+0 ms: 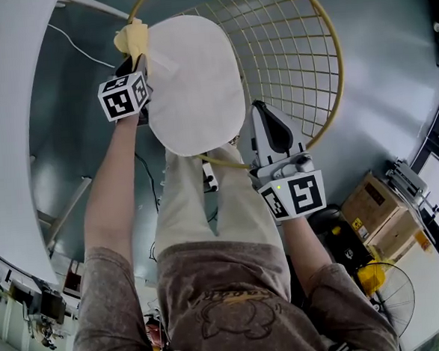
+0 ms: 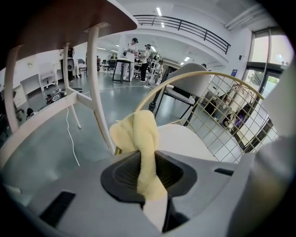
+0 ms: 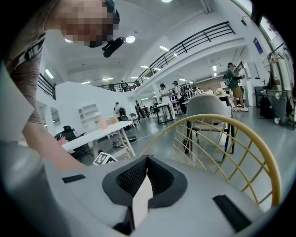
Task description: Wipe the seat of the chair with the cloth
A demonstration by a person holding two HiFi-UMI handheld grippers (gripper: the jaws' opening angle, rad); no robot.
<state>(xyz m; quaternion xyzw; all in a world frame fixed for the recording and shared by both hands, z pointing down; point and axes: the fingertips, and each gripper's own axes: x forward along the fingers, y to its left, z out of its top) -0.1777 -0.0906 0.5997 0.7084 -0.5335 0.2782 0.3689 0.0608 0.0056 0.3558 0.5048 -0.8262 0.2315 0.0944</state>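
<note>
The chair has a white oval seat [image 1: 194, 83] and a yellow wire back [image 1: 285, 46]. A pale yellow cloth [image 1: 132, 39] hangs bunched at the seat's far left edge, with my left gripper [image 1: 135, 60] shut on it. In the left gripper view the cloth [image 2: 141, 139] is pinched between the jaws of the left gripper [image 2: 147, 159] and sticks out forward, with the seat [image 2: 185, 141] just beyond it. My right gripper [image 1: 263, 109] hovers at the seat's right side, near the yellow rim, shut and holding nothing. The right gripper view shows that gripper [image 3: 147, 159] with its jaws together and the wire back [image 3: 231, 125] ahead.
A white table [image 1: 5, 111] runs along the left, its leg [image 2: 97, 83] close to the chair. A white cable [image 1: 75, 42] lies on the floor. Cardboard boxes [image 1: 371, 205] and a fan [image 1: 396, 290] stand at the right. People stand far off in the hall.
</note>
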